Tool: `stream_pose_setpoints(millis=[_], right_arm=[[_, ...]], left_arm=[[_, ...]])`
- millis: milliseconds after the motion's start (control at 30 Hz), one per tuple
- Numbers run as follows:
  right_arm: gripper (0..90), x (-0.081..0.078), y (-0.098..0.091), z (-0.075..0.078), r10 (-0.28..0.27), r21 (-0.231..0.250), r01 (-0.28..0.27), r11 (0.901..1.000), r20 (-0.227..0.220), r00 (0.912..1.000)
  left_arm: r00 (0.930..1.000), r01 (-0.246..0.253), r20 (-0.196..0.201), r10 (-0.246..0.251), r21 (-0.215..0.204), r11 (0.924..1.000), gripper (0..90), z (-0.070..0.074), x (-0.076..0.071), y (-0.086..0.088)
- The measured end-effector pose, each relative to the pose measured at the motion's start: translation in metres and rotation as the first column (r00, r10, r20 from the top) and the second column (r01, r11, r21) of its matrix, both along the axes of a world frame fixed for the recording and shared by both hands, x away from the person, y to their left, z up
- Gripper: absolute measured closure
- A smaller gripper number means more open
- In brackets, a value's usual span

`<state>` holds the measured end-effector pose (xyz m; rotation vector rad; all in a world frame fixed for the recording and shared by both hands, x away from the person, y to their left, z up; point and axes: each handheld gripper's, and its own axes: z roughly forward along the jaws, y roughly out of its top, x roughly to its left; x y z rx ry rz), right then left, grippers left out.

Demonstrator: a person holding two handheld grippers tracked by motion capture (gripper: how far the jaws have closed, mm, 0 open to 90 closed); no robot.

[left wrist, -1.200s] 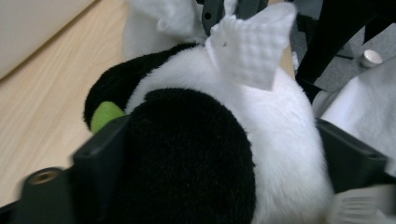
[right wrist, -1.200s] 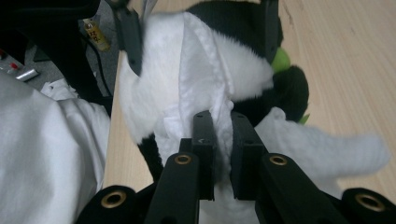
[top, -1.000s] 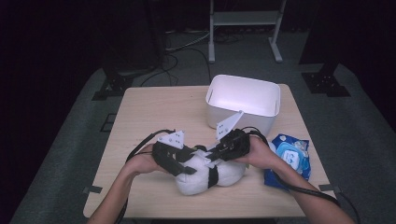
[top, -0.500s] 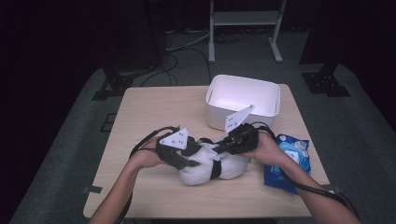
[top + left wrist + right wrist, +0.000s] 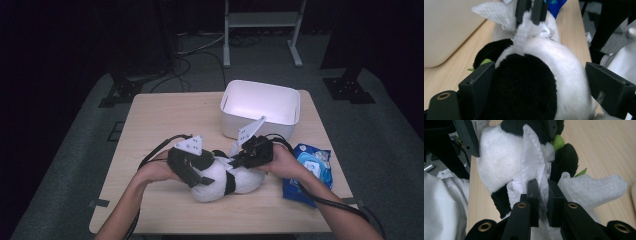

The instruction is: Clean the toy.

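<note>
— Where was the panda when you stopped there?

— The plush panda (image 5: 220, 180) lay on its side on the table (image 5: 150, 125), near the front edge, just in front of the white bin (image 5: 260, 107). The blue wipe pack (image 5: 310, 167) sat beside it on my right.

— And your hands?

— My right gripper (image 5: 541, 187) was clenched on a white wipe (image 5: 534, 162), jaws nearly together, with the sheet pressed against the panda's white fur. My left gripper (image 5: 534, 82) had just been opening: its jaws stood wide on either side of the panda's body, which was between them, and as far as I could see the pads weren't pressing on it.

— So which step was that?

— Wiping the toy, I'd judge, with the left side letting go to take a fresh hold.

— What did the next move call for?

— Closing the left jaws on the plush again, gently, so it wouldn't roll, then drawing the wipe across the fur without letting the sheet slip out of the right jaws.
</note>
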<state>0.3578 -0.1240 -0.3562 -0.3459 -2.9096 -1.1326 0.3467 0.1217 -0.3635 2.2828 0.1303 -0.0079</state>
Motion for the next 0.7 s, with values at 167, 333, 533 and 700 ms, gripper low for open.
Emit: stream_pose_setpoints(millis=[167,333,533,700], right_arm=[[81.6,-0.004,0.002,-0.003,0.005,0.004,-0.005,1.0,-0.015,0.9999],[81.7,-0.007,0.003,-0.003,0.018,-0.001,-0.018,0.9998,-0.015,0.9997],[81.6,-0.011,0.009,0.002,0.043,-0.011,-0.043,0.999,0.008,0.999],[81.5,-0.014,0.018,0.008,0.068,0.026,-0.069,0.9973,0.039,0.9969]], left_arm=[[0.9985,-0.026,-0.048,0.026,-0.018,0.9995,10.6,0.001,0.002,0.001],[0.9984,-0.007,-0.056,0.007,0.004,1.0,17.5,-0.001,0.001,0.002],[0.9989,0.017,-0.045,-0.016,0.009,0.9998,23.9,-0.005,-0.002,0.005],[0.9989,0.036,-0.031,-0.036,0.011,0.9993,25.9,-0.007,-0.003,0.006]])
